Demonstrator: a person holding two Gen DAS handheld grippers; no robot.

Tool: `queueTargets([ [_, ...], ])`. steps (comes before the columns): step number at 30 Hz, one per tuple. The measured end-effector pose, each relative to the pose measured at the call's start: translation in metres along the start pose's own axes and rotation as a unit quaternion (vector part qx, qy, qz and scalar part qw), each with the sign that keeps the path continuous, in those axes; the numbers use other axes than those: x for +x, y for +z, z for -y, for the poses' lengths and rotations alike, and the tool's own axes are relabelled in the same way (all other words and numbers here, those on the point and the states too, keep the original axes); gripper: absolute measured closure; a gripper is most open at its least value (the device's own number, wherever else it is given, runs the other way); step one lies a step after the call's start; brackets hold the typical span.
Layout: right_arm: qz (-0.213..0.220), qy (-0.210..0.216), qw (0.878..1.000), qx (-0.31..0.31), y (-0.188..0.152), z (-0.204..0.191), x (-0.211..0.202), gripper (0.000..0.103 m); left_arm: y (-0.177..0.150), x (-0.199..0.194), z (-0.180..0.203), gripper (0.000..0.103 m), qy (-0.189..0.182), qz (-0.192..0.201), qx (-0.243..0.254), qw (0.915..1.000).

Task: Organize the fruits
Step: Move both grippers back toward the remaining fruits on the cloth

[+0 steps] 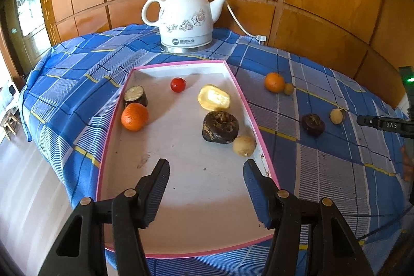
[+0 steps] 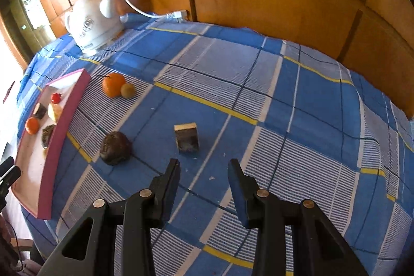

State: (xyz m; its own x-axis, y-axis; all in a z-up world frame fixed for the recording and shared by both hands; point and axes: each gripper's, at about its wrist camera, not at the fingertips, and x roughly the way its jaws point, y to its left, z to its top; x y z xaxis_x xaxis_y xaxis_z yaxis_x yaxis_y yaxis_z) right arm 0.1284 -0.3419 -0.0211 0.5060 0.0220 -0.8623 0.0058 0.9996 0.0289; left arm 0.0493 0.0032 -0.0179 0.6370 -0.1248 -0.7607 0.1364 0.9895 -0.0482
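My left gripper [image 1: 205, 164] hangs open and empty over the near end of a pink-rimmed white tray [image 1: 258, 132]. In the tray lie an orange [image 1: 134, 116], a dark cut piece [image 1: 135, 96], a red tomato [image 1: 178, 84], a yellow half fruit [image 1: 214, 97], a dark lumpy fruit [image 1: 220, 126] and a small tan fruit [image 1: 244, 145]. My right gripper [image 2: 204, 164] is open with nothing between its fingers, just short of a dark cut block [image 2: 186, 137]. On the cloth to the left lie a dark round fruit [image 2: 115, 148], an orange [image 2: 113, 84] and a small tan fruit [image 2: 127, 90].
A white kettle [image 1: 185, 17] with its cord stands at the back of the blue checked tablecloth [image 2: 284, 84], against a wooden panel wall. The tray's pink side wall [image 2: 62, 136] rises left of the loose fruits. The table edge drops off at the left.
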Motion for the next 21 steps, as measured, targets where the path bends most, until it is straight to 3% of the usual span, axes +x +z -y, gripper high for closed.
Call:
queueTargets([
  [8,-0.019,-0.004,0.999,0.035,0.000,0.014,0.005,0.064,0.005,0.004,0.010,0.043,-0.010,-0.006,0.011,0.9999],
  [21,0.003,0.007,0.999,0.031,0.006,0.010,-0.009,0.064,0.043,0.017,0.051,0.043,-0.044,-0.001,0.058,0.9974],
])
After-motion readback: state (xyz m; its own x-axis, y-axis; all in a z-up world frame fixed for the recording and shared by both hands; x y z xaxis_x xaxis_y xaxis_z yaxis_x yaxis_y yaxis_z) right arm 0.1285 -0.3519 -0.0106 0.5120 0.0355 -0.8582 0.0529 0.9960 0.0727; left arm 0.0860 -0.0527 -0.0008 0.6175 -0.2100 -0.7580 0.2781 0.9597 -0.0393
